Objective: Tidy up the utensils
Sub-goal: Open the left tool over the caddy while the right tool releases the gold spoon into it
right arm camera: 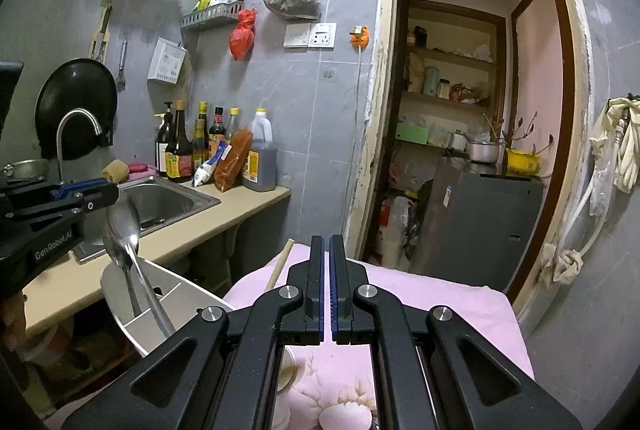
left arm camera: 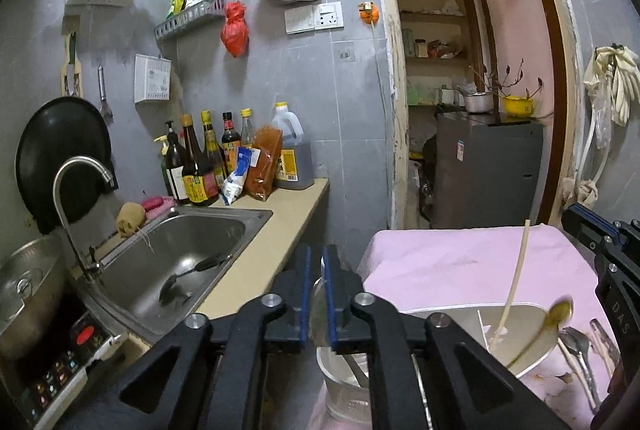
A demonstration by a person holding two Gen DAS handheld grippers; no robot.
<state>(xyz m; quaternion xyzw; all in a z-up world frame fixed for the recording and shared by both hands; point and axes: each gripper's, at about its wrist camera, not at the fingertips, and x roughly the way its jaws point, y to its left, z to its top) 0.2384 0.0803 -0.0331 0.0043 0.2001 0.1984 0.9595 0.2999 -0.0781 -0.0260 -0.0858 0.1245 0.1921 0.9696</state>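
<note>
My left gripper (left arm camera: 318, 262) is shut on a metal spoon (left arm camera: 319, 314), gripping its bowl end; in the right wrist view the spoon (right arm camera: 122, 226) hangs with its handle down in the white utensil holder (right arm camera: 132, 284). The holder (left arm camera: 532, 322) stands on the pink cloth (left arm camera: 440, 262) and holds a pale chopstick (left arm camera: 516, 278) and a brass-coloured spoon (left arm camera: 560, 310). More spoons (left arm camera: 576, 346) lie on the cloth at the right. My right gripper (right arm camera: 326, 242) is shut and empty, above the cloth; it shows at the right edge of the left wrist view (left arm camera: 588, 230).
A steel sink (left arm camera: 180, 262) with a dark ladle (left arm camera: 188, 274) sits in the beige counter (left arm camera: 256, 262). Sauce bottles (left arm camera: 200, 158) stand behind it. An induction cooker (left arm camera: 52, 358) with a pot is at the left. A doorway (left arm camera: 472, 90) opens behind the table.
</note>
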